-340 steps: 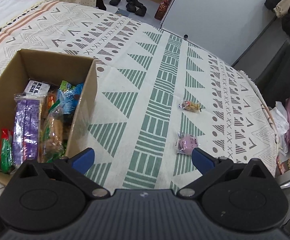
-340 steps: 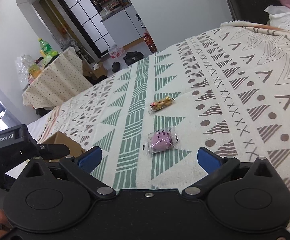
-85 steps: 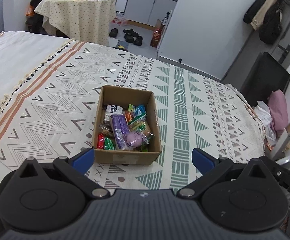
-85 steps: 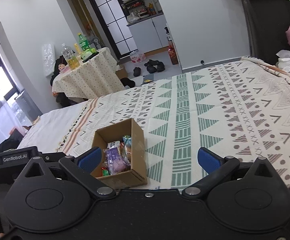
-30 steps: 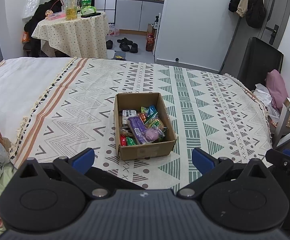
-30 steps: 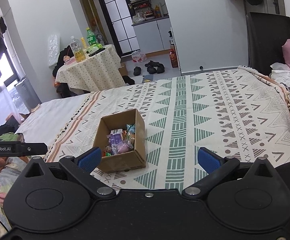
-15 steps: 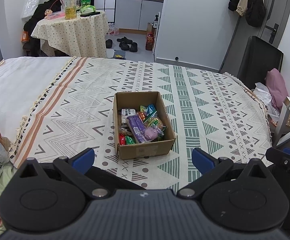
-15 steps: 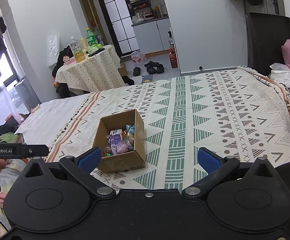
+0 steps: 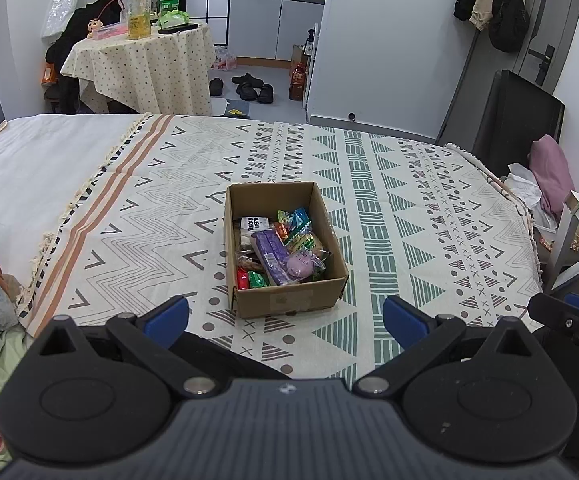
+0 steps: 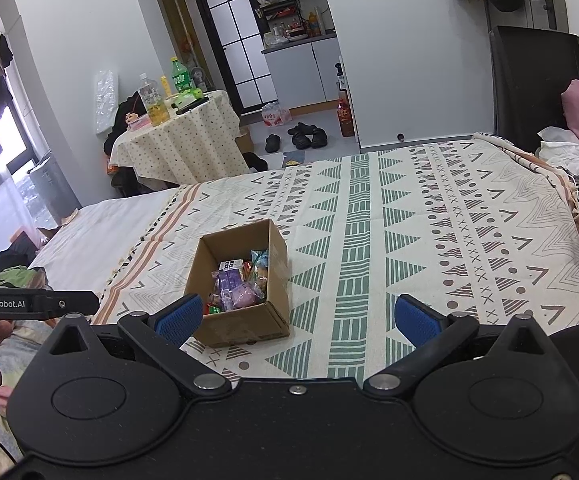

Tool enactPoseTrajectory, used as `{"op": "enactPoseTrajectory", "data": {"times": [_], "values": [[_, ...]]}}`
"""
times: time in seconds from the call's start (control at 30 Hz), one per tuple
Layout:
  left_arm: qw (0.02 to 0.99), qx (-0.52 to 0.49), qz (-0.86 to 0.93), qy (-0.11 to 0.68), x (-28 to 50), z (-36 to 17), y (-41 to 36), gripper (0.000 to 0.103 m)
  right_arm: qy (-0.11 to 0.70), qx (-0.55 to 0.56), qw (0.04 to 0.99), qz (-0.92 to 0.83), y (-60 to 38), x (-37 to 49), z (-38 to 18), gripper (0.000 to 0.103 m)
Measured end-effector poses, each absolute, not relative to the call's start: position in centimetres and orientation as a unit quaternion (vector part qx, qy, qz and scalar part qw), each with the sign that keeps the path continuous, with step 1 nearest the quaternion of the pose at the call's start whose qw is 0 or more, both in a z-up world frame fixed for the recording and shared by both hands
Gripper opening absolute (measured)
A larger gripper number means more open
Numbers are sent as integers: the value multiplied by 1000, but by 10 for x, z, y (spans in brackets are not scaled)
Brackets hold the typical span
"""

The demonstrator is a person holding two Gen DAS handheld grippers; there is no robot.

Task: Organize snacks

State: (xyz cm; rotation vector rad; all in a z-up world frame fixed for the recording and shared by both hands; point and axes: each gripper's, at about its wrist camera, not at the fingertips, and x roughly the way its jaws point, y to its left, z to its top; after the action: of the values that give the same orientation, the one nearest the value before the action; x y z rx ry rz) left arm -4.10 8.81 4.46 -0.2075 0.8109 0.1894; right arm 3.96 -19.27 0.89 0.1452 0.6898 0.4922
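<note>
One patterned bedspread (image 9: pixel 429 216), cardboard box (image 9: pixel 289 300), skirted table (image 10: pixel 177 148)

The only lettering I can read is "GenRobot.AI", white on the black bar of the left tongs (image 10: pixel 33 303), to the left of the cardboard box (image 10: pixel 245 326) in the right wrist view. A white packet (image 9: pixel 254 223) inside the box carries dark print, too small to read.
</note>
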Motion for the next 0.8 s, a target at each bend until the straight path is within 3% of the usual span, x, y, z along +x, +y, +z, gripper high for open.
{"op": "enactPoseTrajectory", "data": {"times": [0.8], "values": [[909, -99, 90, 395, -41, 43, 85, 103, 334, 71, 909, 238, -194, 40, 9, 103]]}}
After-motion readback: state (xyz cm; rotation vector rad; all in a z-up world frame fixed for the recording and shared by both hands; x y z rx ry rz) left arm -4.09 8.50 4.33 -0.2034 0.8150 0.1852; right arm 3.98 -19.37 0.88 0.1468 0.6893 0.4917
